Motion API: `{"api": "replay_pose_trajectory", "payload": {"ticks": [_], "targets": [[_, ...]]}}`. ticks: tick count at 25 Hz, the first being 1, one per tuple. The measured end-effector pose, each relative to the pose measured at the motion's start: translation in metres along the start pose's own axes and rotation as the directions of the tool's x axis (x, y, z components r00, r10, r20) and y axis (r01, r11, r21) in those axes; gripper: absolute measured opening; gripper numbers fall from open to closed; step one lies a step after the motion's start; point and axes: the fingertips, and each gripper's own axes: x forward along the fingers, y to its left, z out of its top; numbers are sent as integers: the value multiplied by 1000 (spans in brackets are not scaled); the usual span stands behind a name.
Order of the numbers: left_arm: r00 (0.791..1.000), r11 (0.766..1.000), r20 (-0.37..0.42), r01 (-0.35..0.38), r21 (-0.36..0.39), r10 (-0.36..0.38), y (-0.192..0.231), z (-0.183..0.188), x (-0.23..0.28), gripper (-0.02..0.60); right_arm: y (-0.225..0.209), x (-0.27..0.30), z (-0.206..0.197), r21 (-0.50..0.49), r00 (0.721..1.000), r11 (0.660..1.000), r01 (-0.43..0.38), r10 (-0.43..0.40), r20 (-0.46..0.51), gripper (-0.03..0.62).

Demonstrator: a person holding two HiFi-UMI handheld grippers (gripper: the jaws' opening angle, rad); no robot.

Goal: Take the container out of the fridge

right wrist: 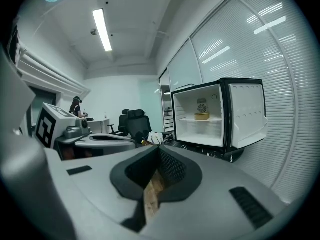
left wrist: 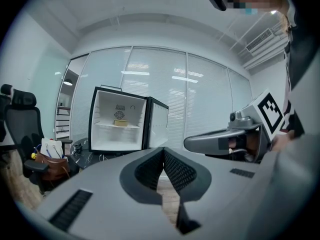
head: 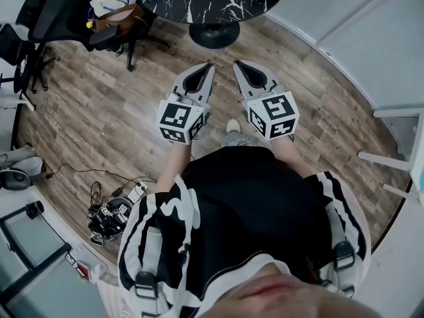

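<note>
Wood floor (head: 119, 111), chair (head: 66, 15) beside table (head: 218, 8) with open fridge (left wrist: 127, 121)

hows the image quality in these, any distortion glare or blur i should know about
Left gripper view: strong fisheye bend, dark corners, the fridge interior bright, the container small but clear. Right gripper view: same bend, the ceiling light glares, light streaks on the blinds. Head view: floor evenly lit, the near bottom edge out of focus.
</note>
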Motion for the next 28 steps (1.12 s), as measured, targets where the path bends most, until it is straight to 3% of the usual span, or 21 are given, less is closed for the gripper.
{"api": "replay_pose_trajectory", "payload": {"ticks": [28], "targets": [[1000,999,8,-25,-25,25,28,12,91,8,-77,50,10,-6,999,999,-46,46,-19,11]]}}
